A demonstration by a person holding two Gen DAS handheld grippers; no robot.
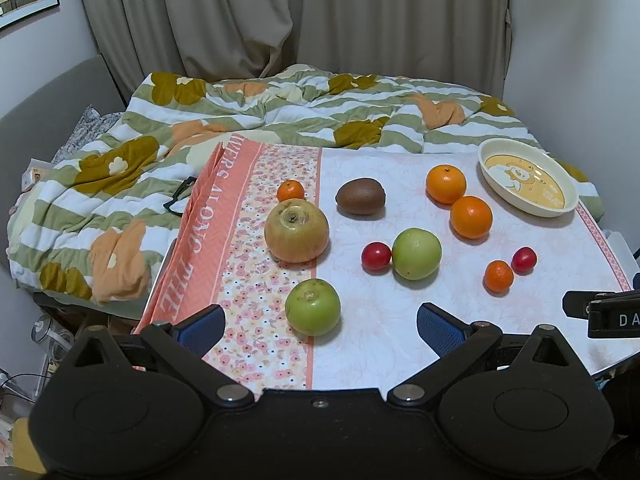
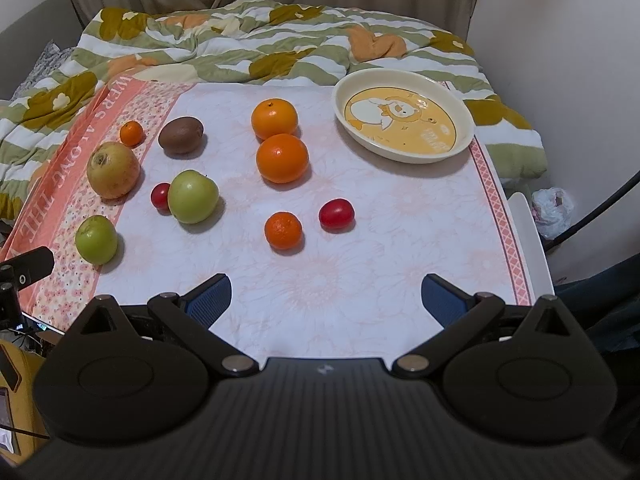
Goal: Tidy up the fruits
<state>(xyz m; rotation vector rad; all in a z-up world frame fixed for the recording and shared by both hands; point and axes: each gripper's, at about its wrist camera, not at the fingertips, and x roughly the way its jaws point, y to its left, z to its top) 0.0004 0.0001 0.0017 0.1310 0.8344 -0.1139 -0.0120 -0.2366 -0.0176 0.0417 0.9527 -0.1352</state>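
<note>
Soft, even indoor light is falling from above, leaving both views fairly bright with a warm cast. The round orange fruit (image 2: 282, 157) is throwing a short, soft-edged shadow onto the pale floral cloth of the table (image 2: 360, 248), and a small highlight is glinting on its skin. The cream oval dish with a yellow cartoon print (image 2: 403, 115) is showing only a faint sheen. Fisheye distortion is bending the grey curtains (image 1: 320, 20) and darkening the corners. Focus is staying sharp mid-frame, softening slightly toward the edges.
</note>
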